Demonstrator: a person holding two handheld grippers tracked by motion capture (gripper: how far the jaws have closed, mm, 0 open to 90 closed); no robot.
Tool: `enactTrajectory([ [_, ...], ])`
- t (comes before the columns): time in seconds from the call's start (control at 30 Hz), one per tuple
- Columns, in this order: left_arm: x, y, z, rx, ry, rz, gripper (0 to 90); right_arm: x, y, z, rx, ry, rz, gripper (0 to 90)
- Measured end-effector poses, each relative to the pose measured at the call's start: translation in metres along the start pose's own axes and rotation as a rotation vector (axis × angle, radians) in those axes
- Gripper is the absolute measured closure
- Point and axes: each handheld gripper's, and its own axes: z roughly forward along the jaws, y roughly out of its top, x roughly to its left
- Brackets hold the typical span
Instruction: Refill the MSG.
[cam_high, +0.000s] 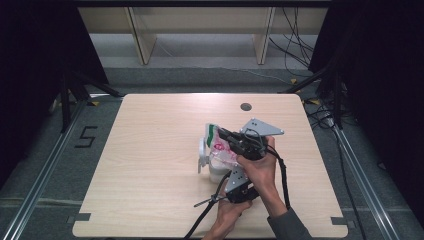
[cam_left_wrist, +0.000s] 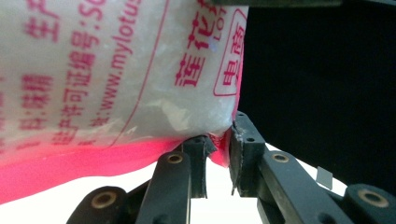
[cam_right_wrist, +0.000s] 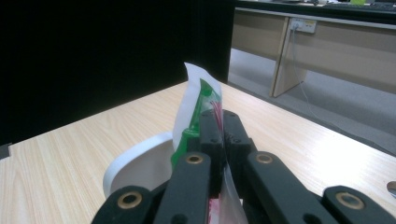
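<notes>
High view, bag: your plastic bag, clear with red print and a green-and-white top edge, sits right of the table's middle, nearer the front edge than the back, over a white cup.
High view, right gripper: your right gripper reaches in from the right and meets the bag's upper end, with its grey plate toward the table's back right corner.
High view, left gripper: your left gripper comes up from the front edge, its body under your right hand, and its tip is at the bag's lower end; your left hand holds it near the front edge.
Left gripper view, grip: the jaws stand close together with a narrow gap, and the red bottom seam of the bag is pinched between the pads at their tips. The bag hangs above the jaws, red lettering across it.
Right gripper view, grip: the jaws are pressed fully together on the thin edge of the bag, whose green-and-white top rises above the tips.
Right gripper view, cup: the white cup stands on the table just left of the jaws, touching the bag's lower part.
</notes>
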Motion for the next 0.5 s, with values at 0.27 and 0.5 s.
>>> enactTrajectory([
  [0.27,0.0,0.0001,0.0004,0.001,-0.002,-0.005,77.9,0.0004,0.0,-0.0002,0.007,-0.006,-0.005,89.8],
  [0.5,0.0001,0.0004,0.0,-0.001,-0.001,-0.003,77.9,0.0036,0.0005,-0.0002,0.008,-0.013,-0.001,89.8],
])
